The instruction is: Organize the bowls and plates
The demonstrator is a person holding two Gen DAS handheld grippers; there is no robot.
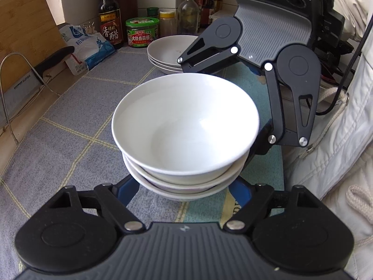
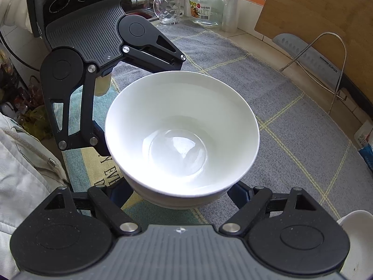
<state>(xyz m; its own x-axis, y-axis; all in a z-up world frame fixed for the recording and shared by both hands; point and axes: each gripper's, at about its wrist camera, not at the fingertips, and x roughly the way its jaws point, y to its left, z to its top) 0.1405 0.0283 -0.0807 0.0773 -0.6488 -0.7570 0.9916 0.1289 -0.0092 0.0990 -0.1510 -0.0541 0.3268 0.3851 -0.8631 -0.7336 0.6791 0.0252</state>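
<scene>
A stack of three white bowls stands on the grey checked mat; the right wrist view shows the same stack from the opposite side. My left gripper straddles its lower bowls, blue fingers pressed to either side. My right gripper holds it the same way from the far side, one finger lying against the stack's flank. The bowl rims hide the pads. A stack of shallow white plates sits behind the bowls.
Sauce bottles, a green-lidded jar and a salt bag line the back wall. A wooden cutting board, wire rack and cleaver stand along one side. A glass mug and a person's white jacket are close by.
</scene>
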